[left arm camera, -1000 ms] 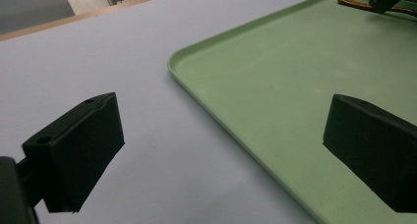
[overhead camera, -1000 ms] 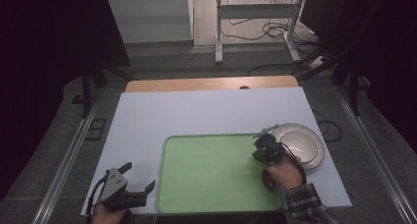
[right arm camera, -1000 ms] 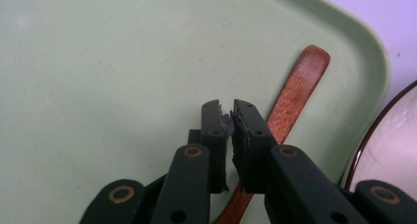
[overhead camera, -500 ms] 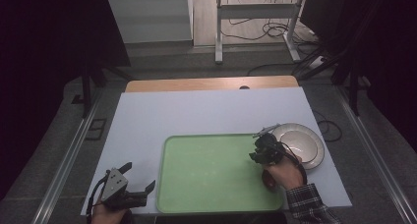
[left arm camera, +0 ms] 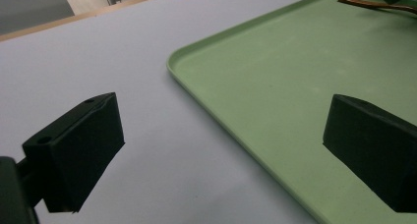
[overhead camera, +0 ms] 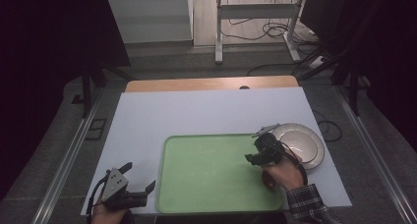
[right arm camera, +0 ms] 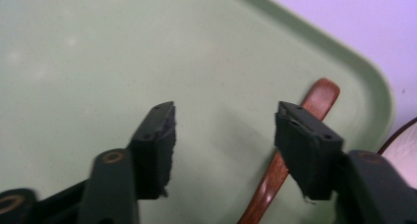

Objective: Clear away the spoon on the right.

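Observation:
A green tray (overhead camera: 206, 175) lies on the white table at the near middle. My right gripper (overhead camera: 252, 150) hangs over the tray's right part, held by a hand in a plaid sleeve. In the right gripper view it (right arm camera: 226, 123) stands open just above the tray (right arm camera: 98, 47), with nothing between the jaws. A brown wooden handle (right arm camera: 319, 98) lies on the tray beside and partly under the right-hand jaw; its far end is hidden. My left gripper (overhead camera: 140, 176) is open at the near left, off the tray. Its jaws (left arm camera: 223, 121) frame the tray's left rim (left arm camera: 206, 91), and the wooden handle (left arm camera: 373, 5) shows far off.
A round white plate (overhead camera: 300, 143) sits on the table right of the tray, close behind my right gripper; its rim (right arm camera: 405, 145) shows in the right gripper view. A wooden strip (overhead camera: 211, 84) borders the table's far edge. White tabletop (overhead camera: 196, 113) stretches beyond the tray.
My right gripper has drifted slightly toward the near left, over the tray. The left gripper has stayed put.

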Tool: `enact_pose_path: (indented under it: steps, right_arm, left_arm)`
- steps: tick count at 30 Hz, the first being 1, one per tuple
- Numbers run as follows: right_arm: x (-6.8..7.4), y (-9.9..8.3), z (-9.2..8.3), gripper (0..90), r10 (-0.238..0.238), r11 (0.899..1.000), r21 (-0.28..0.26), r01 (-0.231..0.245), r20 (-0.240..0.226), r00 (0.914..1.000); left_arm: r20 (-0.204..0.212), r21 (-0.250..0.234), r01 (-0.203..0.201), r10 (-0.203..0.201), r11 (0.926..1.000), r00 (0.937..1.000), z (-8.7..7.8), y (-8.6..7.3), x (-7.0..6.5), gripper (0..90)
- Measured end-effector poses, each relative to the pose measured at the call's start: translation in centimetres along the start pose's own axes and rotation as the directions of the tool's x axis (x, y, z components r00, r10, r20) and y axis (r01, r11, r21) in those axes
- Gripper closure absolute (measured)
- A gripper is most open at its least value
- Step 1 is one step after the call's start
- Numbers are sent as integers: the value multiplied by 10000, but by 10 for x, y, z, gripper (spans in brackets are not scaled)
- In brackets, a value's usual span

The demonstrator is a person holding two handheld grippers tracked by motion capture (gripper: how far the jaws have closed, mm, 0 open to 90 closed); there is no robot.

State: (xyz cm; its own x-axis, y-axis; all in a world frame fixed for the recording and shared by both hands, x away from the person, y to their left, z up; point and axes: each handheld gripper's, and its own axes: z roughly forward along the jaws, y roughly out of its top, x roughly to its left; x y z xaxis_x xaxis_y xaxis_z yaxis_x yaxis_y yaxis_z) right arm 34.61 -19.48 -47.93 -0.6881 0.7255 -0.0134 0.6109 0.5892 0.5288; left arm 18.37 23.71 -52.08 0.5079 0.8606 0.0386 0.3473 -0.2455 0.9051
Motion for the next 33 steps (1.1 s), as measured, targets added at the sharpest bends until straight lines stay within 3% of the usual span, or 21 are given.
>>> enact_pose_path:
  steps: [10, 19, 28, 33]
  right_arm:
    - [2, 2, -10, 199, -303, 9968, -740, 306, 44, 9995]
    - [1, 0, -23, 106, -453, 9915, -1220, 450, 7, 9990]
    - [5, -2, -39, 0, -559, 9786, -1987, 537, -55, 9984]
    - [9, -6, -49, 0, -538, 9694, -2389, 560, 156, 9984]
  left_arm:
    - [-5, 15, -43, 43, 10000, 10000, 0, 0, 0, 17]
    - [-11, 46, -44, 45, 10000, 10000, 1, 0, -1, 17]
    - [-29, -53, 318, -318, 9995, 9995, -1, -1, 3, 8]
    - [-24, -84, 408, -408, 9991, 9992, -1, -1, 4, 4]
